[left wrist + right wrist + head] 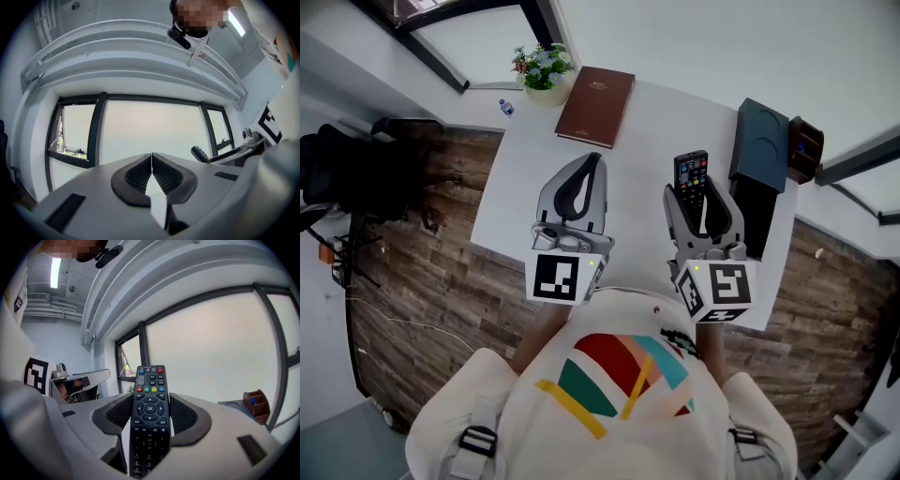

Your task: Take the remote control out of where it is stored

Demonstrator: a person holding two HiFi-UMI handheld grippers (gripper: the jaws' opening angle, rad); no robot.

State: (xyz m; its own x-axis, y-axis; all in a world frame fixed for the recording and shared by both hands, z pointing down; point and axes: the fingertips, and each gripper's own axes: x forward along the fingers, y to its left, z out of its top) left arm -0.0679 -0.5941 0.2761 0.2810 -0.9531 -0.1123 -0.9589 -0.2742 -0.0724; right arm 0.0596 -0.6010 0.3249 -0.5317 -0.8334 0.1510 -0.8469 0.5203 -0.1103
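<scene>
A black remote control (691, 181) with coloured buttons stands upright between the jaws of my right gripper (697, 201), held over the white table (642, 131). In the right gripper view the remote control (150, 416) fills the gap, both pads pressing on its sides, its button face toward the camera. My left gripper (585, 184) hovers to the left at about the same height, its jaws together with nothing in them. In the left gripper view the left gripper (151, 165) points up at the windows, tips touching.
A dark blue box (759, 150) stands at the table's right edge with a brown organiser (806, 148) behind it. A brown book (596, 106) and a small potted plant (544, 70) lie at the far side. Wood floor surrounds the table.
</scene>
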